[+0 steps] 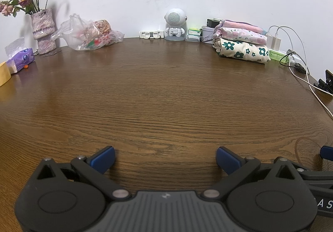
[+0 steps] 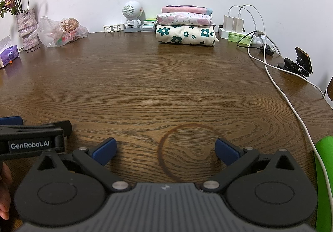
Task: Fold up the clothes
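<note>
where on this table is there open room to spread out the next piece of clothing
The wide middle of the wooden table is bare, from both open grippers to the back row. Crowded: folded clothes stack, chargers and cables back right; plastic bag, vase back left.

Wooden table [image 2: 145,86] bears folded clothes stack [image 2: 185,30], vase [image 2: 27,28], cables [image 2: 281,86].

One label could be read whole: "GenRobot.AI", in white letters on the black side of the left gripper [image 2: 4,120], seen from the right wrist camera. In the left wrist view, the letters "AS" stood on the right gripper's black body at the picture's right edge, the rest cut off.
</note>
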